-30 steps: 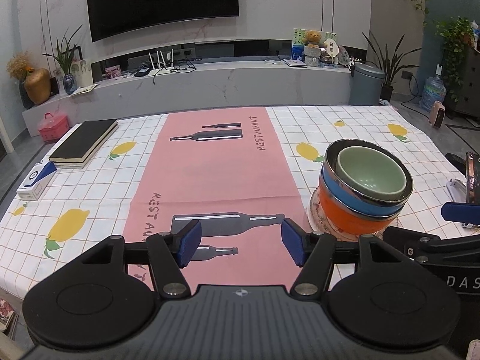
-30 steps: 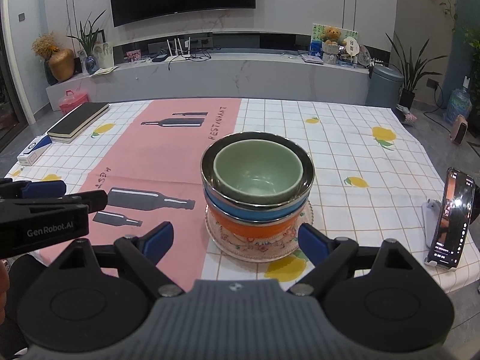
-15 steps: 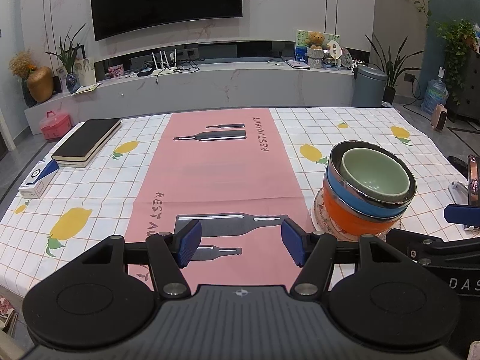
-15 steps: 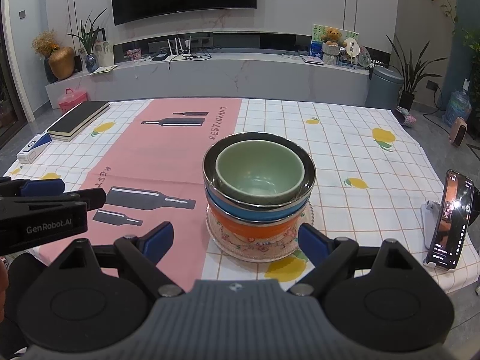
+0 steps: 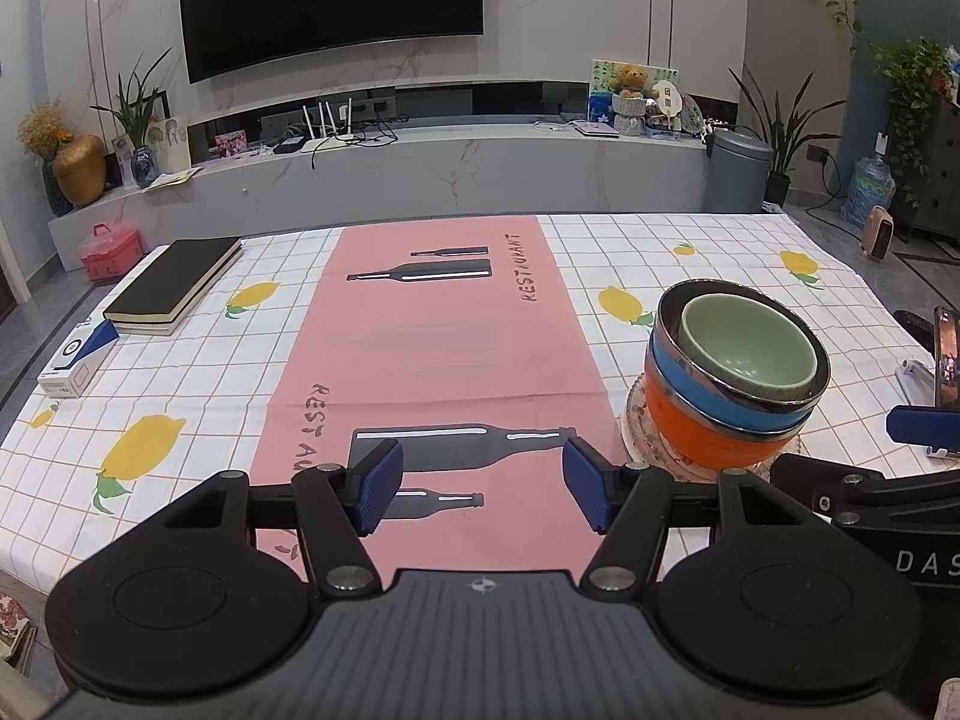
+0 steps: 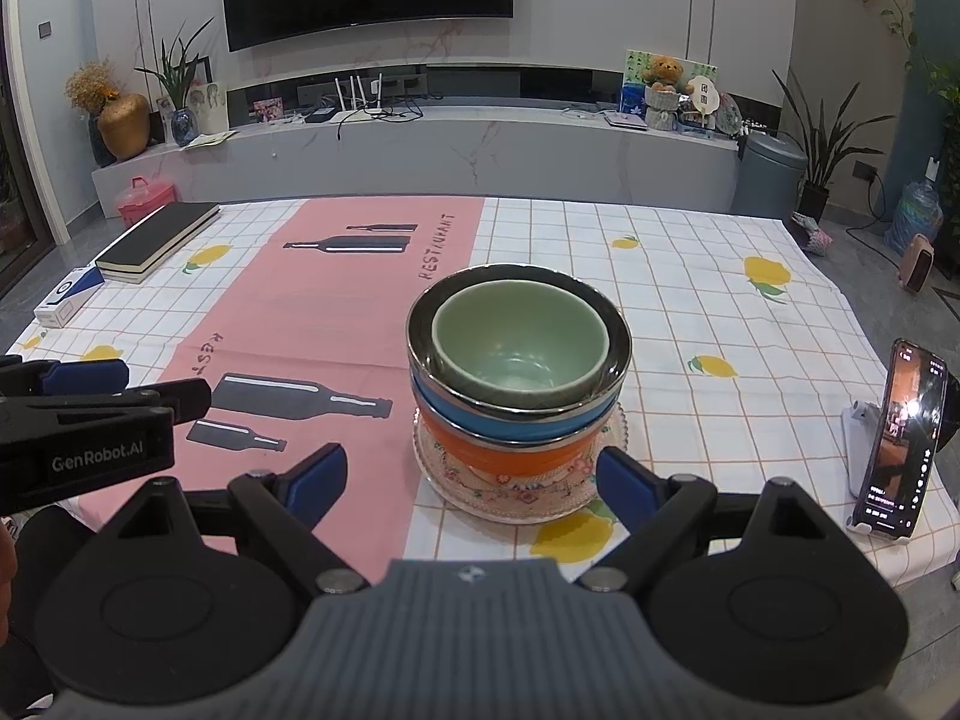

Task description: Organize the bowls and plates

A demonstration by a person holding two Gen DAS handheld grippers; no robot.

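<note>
A stack of nested bowls stands on a patterned glass plate (image 6: 516, 498) on the table: a pale green bowl (image 6: 519, 354) inside a steel-rimmed blue bowl (image 6: 510, 423), over an orange bowl (image 6: 510, 456). My right gripper (image 6: 471, 480) is open, its blue pads just short of the plate on either side, nothing between them. In the left wrist view the same stack (image 5: 732, 378) sits to the right. My left gripper (image 5: 483, 492) is open over the pink runner, empty.
A black notebook (image 5: 174, 285) and a small white-and-blue box (image 5: 78, 357) lie at the table's far left. A phone on a stand (image 6: 900, 444) stands near the right edge. Beyond the table are a low TV console (image 6: 420, 144) and plants.
</note>
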